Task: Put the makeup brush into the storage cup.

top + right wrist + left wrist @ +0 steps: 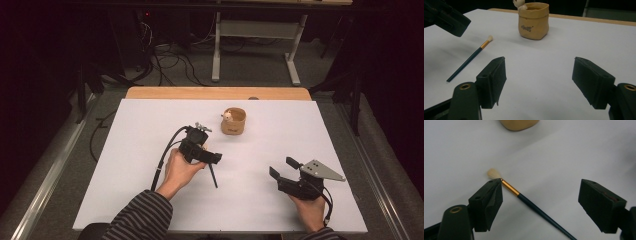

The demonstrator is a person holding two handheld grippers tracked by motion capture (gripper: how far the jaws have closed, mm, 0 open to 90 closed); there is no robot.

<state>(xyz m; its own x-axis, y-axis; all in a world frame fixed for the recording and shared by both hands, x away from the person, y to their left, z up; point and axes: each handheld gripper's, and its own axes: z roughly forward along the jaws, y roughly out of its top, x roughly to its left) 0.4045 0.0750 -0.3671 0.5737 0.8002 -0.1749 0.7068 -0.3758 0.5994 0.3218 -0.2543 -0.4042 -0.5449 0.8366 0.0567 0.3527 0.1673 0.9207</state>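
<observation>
On a white worktop (300, 130), the left gripper (540, 195) hovers, fingers spread, over a paintbrush (534, 206) lying near a tan pot (233, 121); off-centre closing could roll it away, while the right gripper (539, 80) waits open.

Our left hand (179, 169) comes in from bottom centre-left in a striped sleeve (142, 217), wrapped around the left gripper (212, 159) from behind. In the high view that gripper sits left of table centre, body pointing right and a bit toward us, cable (164, 159) looping back along the wrist. In the left gripper view its jaws stand wide apart, angled down at the surface. Our right hand (309, 210) enters at bottom right and holds the right gripper (283, 168) low over the table, grey plate (322, 170) on top, jaws spread and pointing up-left.
</observation>
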